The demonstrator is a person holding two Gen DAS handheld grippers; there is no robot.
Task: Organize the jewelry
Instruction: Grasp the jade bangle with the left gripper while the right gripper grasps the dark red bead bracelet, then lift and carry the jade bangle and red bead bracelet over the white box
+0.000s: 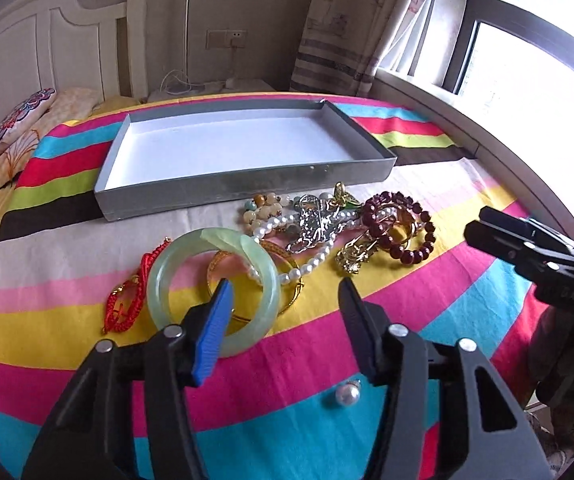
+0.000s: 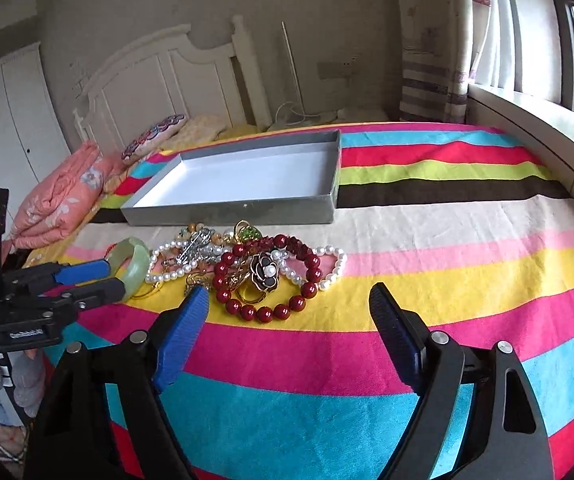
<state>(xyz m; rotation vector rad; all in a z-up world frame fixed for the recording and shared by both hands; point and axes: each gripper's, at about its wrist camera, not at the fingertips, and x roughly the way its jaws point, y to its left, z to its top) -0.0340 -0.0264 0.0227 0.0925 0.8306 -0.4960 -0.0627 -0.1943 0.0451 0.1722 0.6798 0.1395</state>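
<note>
Nearest my left gripper [image 1: 285, 292] lies a loose pearl [image 1: 345, 395] on the blue stripe of the bedspread [image 1: 427, 312], just under the right-hand finger. Beyond it sits the jade bangle [image 1: 211, 292], flat on the yellow stripe, with the blue pad [image 1: 213, 336] over its near rim; I cannot tell whether the pad touches it. A gold bangle [image 1: 255, 276] lies partly under the jade one, and a red cord [image 1: 127, 292] is just beside it toward the bed's left edge.

Both my grippers stand wide and hold nothing. My right gripper [image 2: 287, 304] hovers before the red beads [image 2: 267, 280], which ring a black flower brooch [image 2: 265, 270]; the pearl strand [image 2: 327, 268] and a silver piece [image 2: 195, 248] are tangled just behind.

The box [image 1: 243, 190] sits empty past the heap, its near wall close to the jewelry, so I judge nothing is sorted yet.

I take the step in hand to be picking the jade bangle. To do it well, I should bring one finger inside the ring and one outside, close across the near rim only, and lift straight up so the gold bangle and pearls underneath do not drag along. Jade looks smooth and hard, so a firm, square grip matters; a skewed one could let it slip.
</note>
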